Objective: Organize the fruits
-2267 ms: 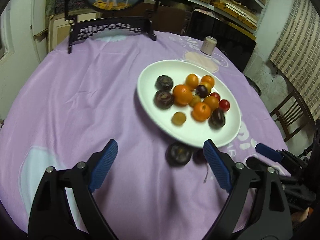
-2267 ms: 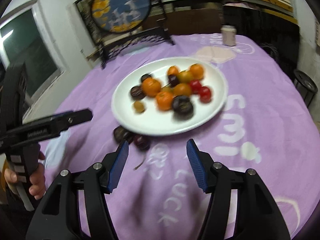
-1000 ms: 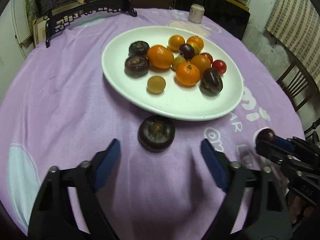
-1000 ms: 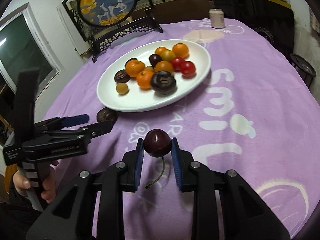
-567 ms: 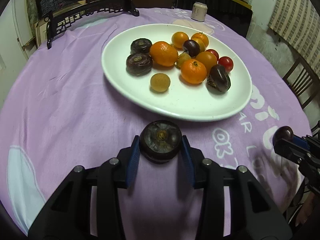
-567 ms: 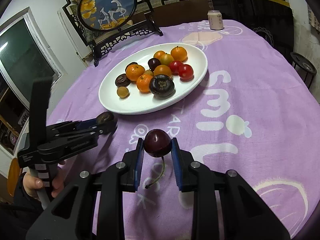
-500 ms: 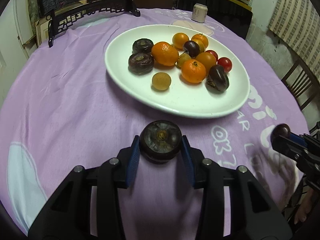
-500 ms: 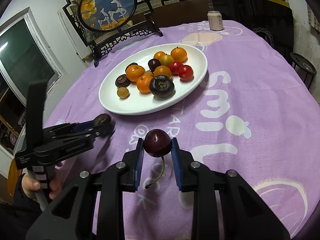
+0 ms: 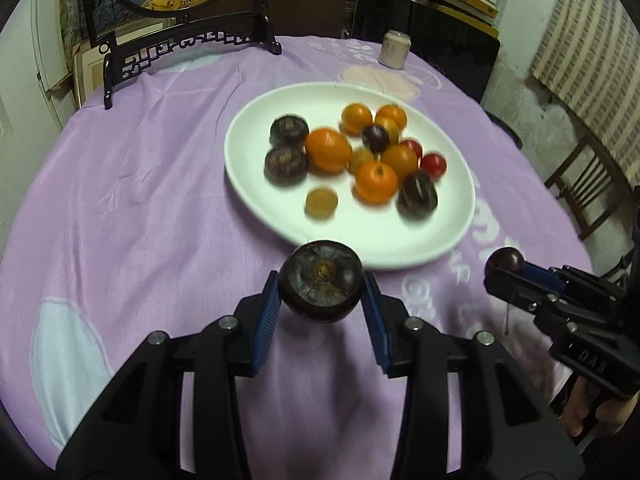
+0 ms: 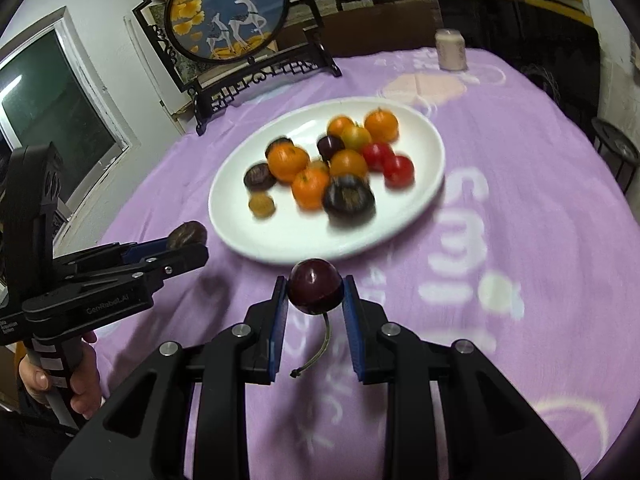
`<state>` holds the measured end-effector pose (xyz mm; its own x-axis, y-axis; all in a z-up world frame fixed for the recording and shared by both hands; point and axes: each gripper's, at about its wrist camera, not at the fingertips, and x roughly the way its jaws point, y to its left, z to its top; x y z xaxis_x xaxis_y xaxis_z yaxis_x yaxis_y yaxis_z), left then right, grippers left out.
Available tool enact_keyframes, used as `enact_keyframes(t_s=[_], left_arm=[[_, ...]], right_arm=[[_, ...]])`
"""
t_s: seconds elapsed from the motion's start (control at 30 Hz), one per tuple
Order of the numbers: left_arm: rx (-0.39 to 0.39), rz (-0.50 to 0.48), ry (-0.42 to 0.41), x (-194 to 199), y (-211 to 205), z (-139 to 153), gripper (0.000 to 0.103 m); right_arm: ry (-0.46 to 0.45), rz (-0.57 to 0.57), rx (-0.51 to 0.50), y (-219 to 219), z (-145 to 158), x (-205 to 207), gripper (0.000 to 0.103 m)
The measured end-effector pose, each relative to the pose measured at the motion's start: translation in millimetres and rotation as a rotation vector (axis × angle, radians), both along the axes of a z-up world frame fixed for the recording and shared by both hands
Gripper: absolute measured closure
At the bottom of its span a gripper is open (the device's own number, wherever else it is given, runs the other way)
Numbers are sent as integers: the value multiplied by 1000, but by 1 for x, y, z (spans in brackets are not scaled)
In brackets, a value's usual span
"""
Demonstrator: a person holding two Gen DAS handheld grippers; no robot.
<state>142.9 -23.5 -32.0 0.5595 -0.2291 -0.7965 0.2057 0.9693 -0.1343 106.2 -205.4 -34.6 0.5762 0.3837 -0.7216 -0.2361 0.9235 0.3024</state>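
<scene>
My left gripper (image 9: 321,282) is shut on a dark purple round fruit (image 9: 321,280) and holds it above the cloth, just before the near rim of the white plate (image 9: 460,220). My right gripper (image 10: 315,287) is shut on a dark red cherry (image 10: 315,285) whose stem hangs down; it is also above the cloth near the plate's (image 10: 432,136) front rim. The plate holds several oranges, dark fruits and red tomatoes. The right gripper also shows in the left wrist view (image 9: 505,267), and the left gripper in the right wrist view (image 10: 187,240).
A purple cloth (image 9: 132,200) covers the round table. A framed round deer screen on a black stand (image 10: 228,24) stands at the back. A small can (image 9: 394,49) stands behind the plate. A wooden chair (image 9: 588,192) is off the right edge.
My left gripper closed on the dark purple fruit that lay on the cloth and lifted it. Both grippers have risen and drawn back a little from the plate, each holding its fruit.
</scene>
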Motion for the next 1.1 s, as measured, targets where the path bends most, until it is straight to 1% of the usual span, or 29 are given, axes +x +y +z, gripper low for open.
enact_keyframes(t_s=[0.1,0.2,0.27,0.33,0.4,0.57,0.63,0.67,0.7,0.73,0.77,0.8,0.87,0.97,1.03,1.1], left_arm=[[5,5,-12,25,-5,10,62],[13,9,-15,58,-13,16,62],[17,17,0,79,-19,12,62],[10,23,35,97,-23,6,62],[1,24,53,107,-26,0,62],[5,27,44,112,-28,-4,60],[0,38,27,111,-25,0,35],[-2,44,16,109,-23,3,13],[-4,49,-16,102,-20,10,11],[0,47,-37,97,-19,15,11],[13,43,-57,91,-18,19,7],[37,47,-72,82,-17,23,3],[59,53,-105,64,-12,27,2],[75,60,-129,31,-5,26,2],[82,75,-120,8,0,21,2],[70,84,-101,-7,6,16,2]], right_arm=[[-23,-9,-27,2,7,26,75],[-32,-25,-54,2,6,52,75],[-26,-49,-69,-2,2,74,75],[-11,-68,-69,-6,-1,89,75],[-3,-75,-66,-8,-3,97,75],[12,-55,-87,-1,-8,109,75],[35,-57,-111,2,-10,112,51],[28,-78,-119,2,-9,109,40],[9,-88,-125,1,-6,104,39],[-1,-87,-139,2,-4,98,38],[-4,-88,-160,4,-2,92,28],[-6,-95,-180,4,-2,86,16],[-36,-114,-211,4,1,63,7],[-42,-113,-212,3,2,32,4],[-39,-129,-204,0,2,12,4],[-43,-146,-194,-2,4,-2,4]])
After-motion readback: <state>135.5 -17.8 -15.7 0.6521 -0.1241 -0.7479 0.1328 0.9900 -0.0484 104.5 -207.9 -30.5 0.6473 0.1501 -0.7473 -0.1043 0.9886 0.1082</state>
